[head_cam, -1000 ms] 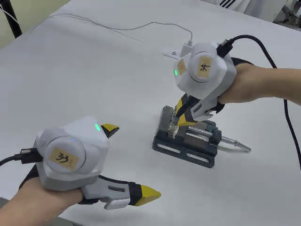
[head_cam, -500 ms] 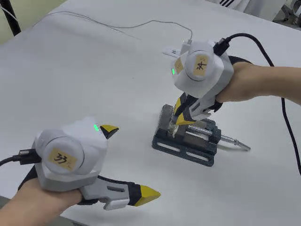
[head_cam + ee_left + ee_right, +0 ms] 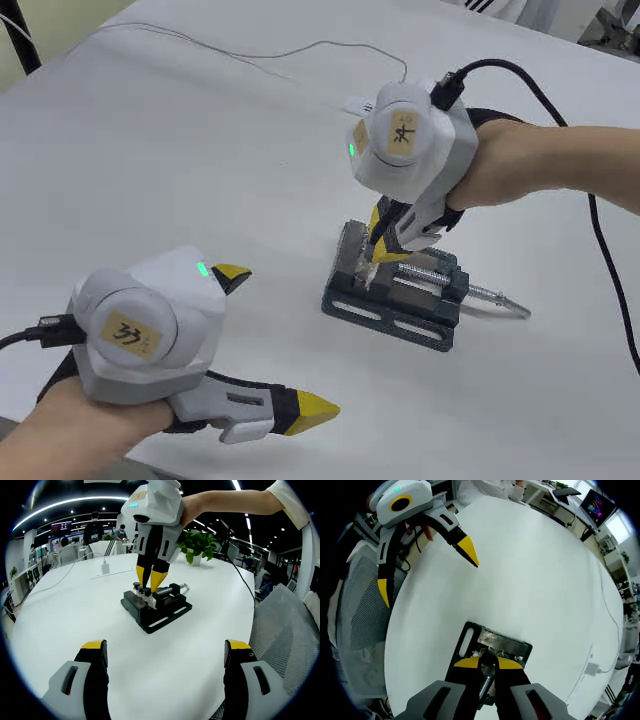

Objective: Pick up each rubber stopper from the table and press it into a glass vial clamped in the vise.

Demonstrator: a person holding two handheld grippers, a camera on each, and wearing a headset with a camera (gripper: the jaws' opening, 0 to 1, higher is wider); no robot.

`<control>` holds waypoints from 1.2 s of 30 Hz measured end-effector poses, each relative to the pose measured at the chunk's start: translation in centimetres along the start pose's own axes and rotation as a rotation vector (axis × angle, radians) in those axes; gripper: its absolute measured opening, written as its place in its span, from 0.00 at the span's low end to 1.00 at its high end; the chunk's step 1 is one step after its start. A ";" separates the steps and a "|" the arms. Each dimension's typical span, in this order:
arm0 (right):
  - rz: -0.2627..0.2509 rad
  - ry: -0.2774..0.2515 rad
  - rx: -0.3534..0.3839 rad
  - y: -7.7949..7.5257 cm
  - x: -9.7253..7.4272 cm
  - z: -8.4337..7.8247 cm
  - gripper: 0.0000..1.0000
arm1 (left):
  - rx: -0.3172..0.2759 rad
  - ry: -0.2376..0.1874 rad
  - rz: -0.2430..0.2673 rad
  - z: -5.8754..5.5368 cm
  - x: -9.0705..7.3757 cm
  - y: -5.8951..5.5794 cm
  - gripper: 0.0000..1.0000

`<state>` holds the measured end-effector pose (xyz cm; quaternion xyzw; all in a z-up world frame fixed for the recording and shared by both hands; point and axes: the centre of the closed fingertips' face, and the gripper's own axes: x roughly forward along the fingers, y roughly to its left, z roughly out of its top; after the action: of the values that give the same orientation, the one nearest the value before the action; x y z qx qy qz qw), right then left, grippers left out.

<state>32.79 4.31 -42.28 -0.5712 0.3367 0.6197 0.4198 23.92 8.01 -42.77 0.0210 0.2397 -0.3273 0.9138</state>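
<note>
A small black vise (image 3: 395, 300) stands on the white table and clamps glass vials (image 3: 143, 596) with dark stoppers on top. My right gripper (image 3: 381, 248) points straight down over the vise's jaws. Its yellow-tipped fingers (image 3: 469, 663) are nearly together on a dark round rubber stopper (image 3: 487, 659), right above the vials. My left gripper (image 3: 275, 340) hovers low at the near left, well apart from the vise (image 3: 160, 609). It is open, with nothing between its fingertips (image 3: 94, 649).
A white charger block (image 3: 358, 106) and its thin cable lie on the table behind the vise. The vise's screw handle (image 3: 495, 300) sticks out to the right. A black cable (image 3: 600, 240) trails from the right gripper. A mesh chair (image 3: 287, 630) stands beside the table.
The right gripper has shifted a little up and to the left over the vise. The left gripper has stayed in place and open.
</note>
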 end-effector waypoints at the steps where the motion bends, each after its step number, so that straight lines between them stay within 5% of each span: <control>1: 0.002 0.000 0.002 -0.5 0.2 0.1 0.05 | -0.001 0.000 0.000 0.0 0.0 0.0 0.96; 12: -0.014 0.012 0.117 -1.0 0.5 -0.3 0.04 | -0.002 0.001 -0.009 0.0 0.3 -0.2 0.96; 22: -0.069 -0.063 0.280 -1.4 0.7 -0.7 0.03 | 0.001 -0.001 -0.018 0.1 0.6 -0.4 0.96; 24: -0.097 -0.076 0.362 -1.4 0.7 -0.7 0.03 | 0.002 0.000 -0.018 0.1 0.6 -0.5 0.96; 28: -0.135 -0.074 0.340 -1.7 1.0 -0.7 0.03 | 0.001 -0.001 -0.021 0.2 0.7 -0.5 0.96; 36: -0.188 -0.116 0.421 -1.6 0.8 -0.7 0.03 | 0.002 -0.002 -0.024 0.3 0.8 -0.7 0.95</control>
<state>34.57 4.47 -43.09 -0.4634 0.3792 0.5258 0.6042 24.17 6.92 -42.74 0.0185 0.2385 -0.3384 0.9101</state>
